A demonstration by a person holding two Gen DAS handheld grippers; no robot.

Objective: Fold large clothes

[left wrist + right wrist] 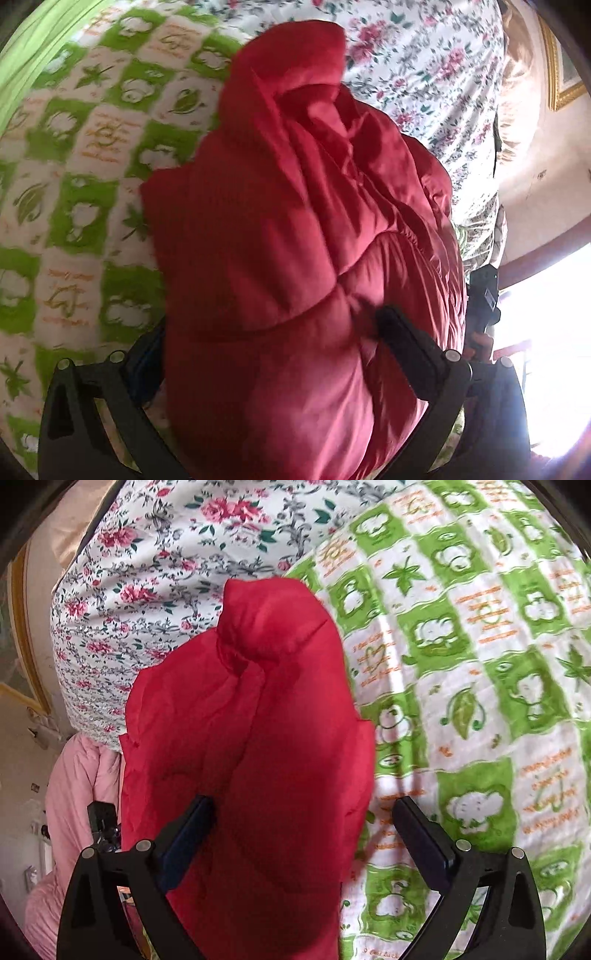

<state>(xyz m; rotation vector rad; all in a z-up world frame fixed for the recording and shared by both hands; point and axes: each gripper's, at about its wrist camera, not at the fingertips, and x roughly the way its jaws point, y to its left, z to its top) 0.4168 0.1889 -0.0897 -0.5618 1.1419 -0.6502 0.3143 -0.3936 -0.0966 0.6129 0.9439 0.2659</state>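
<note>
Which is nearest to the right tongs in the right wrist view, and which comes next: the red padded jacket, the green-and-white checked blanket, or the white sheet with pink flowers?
1. Red padded jacket: between the open right tongs, against the left finger.
2. Green-and-white checked blanket: under the right finger, stretching away to the right.
3. White sheet with pink flowers: farthest, upper left, beyond the jacket.

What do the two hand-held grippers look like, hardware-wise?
Both match. The left hand-held gripper and the right hand-held gripper are matte black with triangular cut-out linkage arms, round silver pivot pins and flat dark, bluish finger pads. No cables, markings or sleeves show.
</note>
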